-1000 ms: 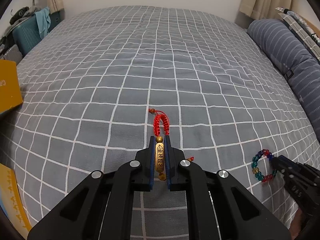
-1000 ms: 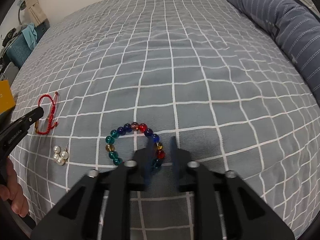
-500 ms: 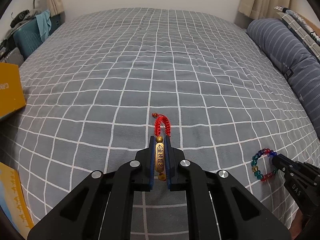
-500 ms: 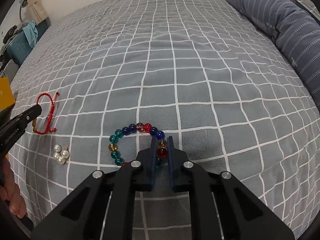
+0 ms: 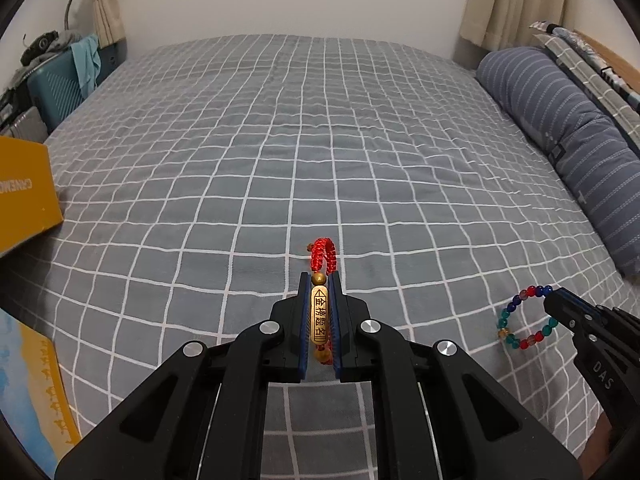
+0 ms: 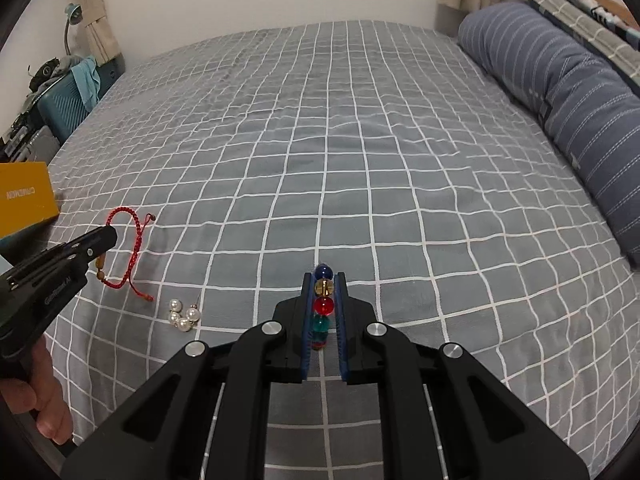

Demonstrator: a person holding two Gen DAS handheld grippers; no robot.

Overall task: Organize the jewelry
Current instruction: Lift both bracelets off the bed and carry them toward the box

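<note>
My left gripper [image 5: 320, 280] is shut on a red cord bracelet [image 5: 323, 254], its gold bar charm [image 5: 319, 314] pinched between the pads and the red loop hanging off the tips. In the right wrist view the same bracelet [image 6: 134, 240] dangles from the left gripper [image 6: 108, 238] just above the bedspread. My right gripper [image 6: 324, 278] is shut on a bracelet of coloured glass beads [image 6: 323, 306], with several beads lined up between its pads. From the left wrist view that bead bracelet [image 5: 524, 320] hangs as a ring from the right gripper [image 5: 554, 300], lifted off the bed.
A cluster of white pearls [image 6: 183, 315] lies on the grey checked bedspread [image 6: 360, 160] near the left gripper. A yellow box [image 5: 24, 192] sits at the left edge. A striped blue pillow [image 5: 572, 148] lines the right side. A teal suitcase [image 6: 64, 108] stands beyond the bed.
My right gripper closed on the bead bracelet and lifted it off the bed. My left gripper rose too, taking the red bracelet off the cover.
</note>
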